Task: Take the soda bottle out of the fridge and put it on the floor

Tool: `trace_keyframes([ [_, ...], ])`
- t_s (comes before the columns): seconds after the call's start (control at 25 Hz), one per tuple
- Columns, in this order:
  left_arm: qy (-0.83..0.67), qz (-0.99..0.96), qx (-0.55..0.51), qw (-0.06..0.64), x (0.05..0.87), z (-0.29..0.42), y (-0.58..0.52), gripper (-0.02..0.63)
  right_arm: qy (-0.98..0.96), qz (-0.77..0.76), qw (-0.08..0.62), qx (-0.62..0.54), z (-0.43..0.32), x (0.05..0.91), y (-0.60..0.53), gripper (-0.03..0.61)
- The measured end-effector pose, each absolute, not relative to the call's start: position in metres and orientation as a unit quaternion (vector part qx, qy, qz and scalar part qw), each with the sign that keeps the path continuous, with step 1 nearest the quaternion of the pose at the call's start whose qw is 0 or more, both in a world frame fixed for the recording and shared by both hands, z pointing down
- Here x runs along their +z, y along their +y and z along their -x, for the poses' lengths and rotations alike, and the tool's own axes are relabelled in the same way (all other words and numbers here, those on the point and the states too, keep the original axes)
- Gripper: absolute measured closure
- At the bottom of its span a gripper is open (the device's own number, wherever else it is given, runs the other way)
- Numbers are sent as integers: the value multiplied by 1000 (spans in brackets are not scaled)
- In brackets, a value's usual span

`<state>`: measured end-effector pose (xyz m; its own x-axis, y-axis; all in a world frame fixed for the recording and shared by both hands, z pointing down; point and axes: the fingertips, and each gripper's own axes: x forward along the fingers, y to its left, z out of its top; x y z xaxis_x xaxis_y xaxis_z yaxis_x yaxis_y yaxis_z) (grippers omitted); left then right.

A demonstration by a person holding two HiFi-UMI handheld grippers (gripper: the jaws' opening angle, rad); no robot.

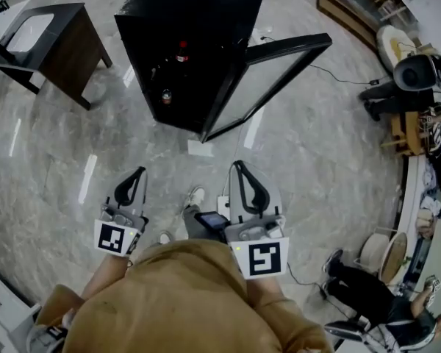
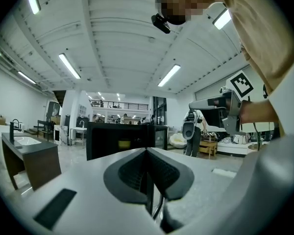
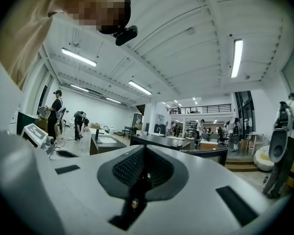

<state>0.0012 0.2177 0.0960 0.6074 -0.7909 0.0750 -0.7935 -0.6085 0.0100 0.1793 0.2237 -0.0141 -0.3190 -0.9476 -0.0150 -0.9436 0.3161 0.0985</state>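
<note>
Abreast: left hand-held gripper [image 1: 140, 171], right hand-held gripper [image 1: 237, 165].

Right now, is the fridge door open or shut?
Open. The glass door stands swung away from the black fridge, and a bottle shows inside.

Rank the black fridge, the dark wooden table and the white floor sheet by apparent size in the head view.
Black fridge, largest
dark wooden table
white floor sheet, smallest
</note>
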Motion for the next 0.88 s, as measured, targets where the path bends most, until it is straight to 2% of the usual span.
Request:
trace_keyframes([
  [0.36, -474, -879, 49, -8, 75, -34, 138, 612, -835, -550, -5, -20, -218, -5, 139, 575],
  [0.88, -450, -890, 71, 22, 104, -25, 71, 612, -843, -538, -5, 18, -167, 15, 69, 575],
])
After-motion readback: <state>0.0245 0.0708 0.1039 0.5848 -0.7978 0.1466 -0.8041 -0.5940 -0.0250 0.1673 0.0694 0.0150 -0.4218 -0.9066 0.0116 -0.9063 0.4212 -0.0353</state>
